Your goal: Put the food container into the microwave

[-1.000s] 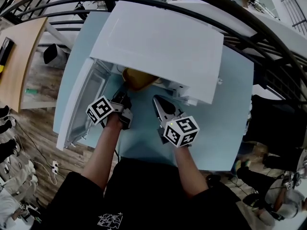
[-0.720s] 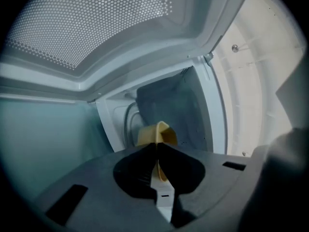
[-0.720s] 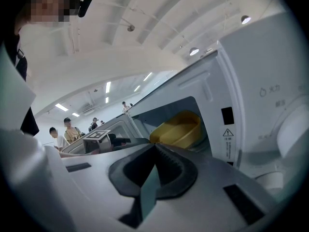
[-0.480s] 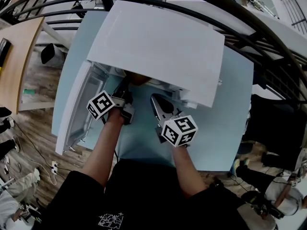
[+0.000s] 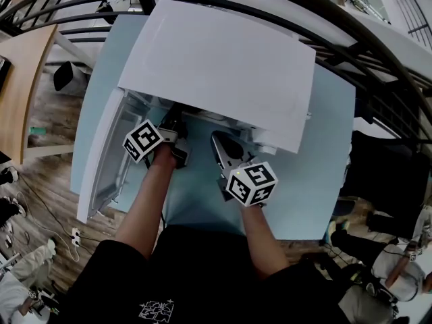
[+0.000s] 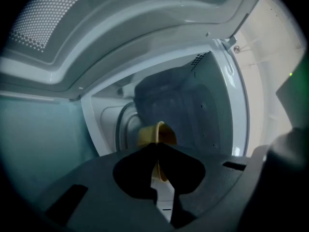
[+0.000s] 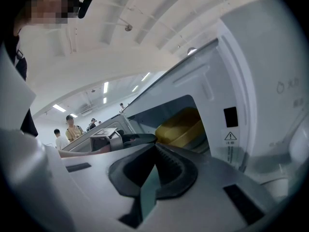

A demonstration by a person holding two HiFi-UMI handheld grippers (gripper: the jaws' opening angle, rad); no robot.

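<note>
Food container of yellow plastic, round and thin-walled, sits inside the cavity, pinched by its rim. Working down from the biggest thing: the pale blue table carries the boxy white microwave, whose white hinged door is swung wide open to my left. My left gripper reaches into the opening with its jaws clenched on the container's rim; I cannot tell whether the base is resting on the cavity floor. My right gripper hangs just outside the opening, over the table, jaws pressed together on nothing, and from there I see the yellow shape inside the cavity. I judge the container light and fairly stiff, but a thin plastic rim may flex, and smooth plastic can slide in the jaws if it tips, so the rim edge where I have it is the sensible hold. I would keep it level, since I cannot see whether anything is in it. By my count: one table, one microwave, one door, two grippers, one container.
</note>
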